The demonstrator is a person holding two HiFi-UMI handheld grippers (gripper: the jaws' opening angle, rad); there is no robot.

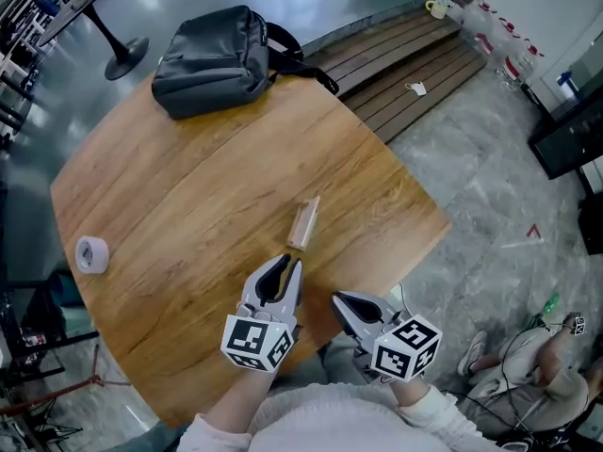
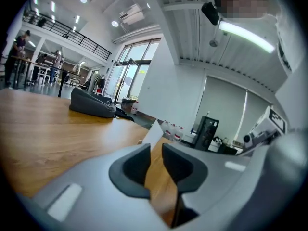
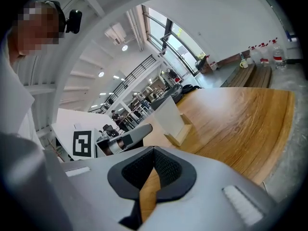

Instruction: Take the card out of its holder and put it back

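Observation:
A white card (image 1: 308,213) stands in a small wooden holder (image 1: 300,234) near the middle of the round wooden table (image 1: 188,186). My left gripper (image 1: 290,264) sits just short of the holder and points at it. Its jaws are a narrow gap apart with nothing between them. In the left gripper view (image 2: 155,160) the card (image 2: 153,134) rises right beyond the tips. My right gripper (image 1: 339,299) hovers by the table's near edge, shut and empty. The right gripper view (image 3: 154,150) has the card (image 3: 168,114) and holder (image 3: 182,133) ahead to the left.
A black backpack (image 1: 217,59) lies at the table's far side. A roll of tape (image 1: 91,253) rests near the left edge. A slatted wooden bench (image 1: 415,55) stands beyond the table. Someone's legs and shoes (image 1: 513,370) are on the floor at lower right.

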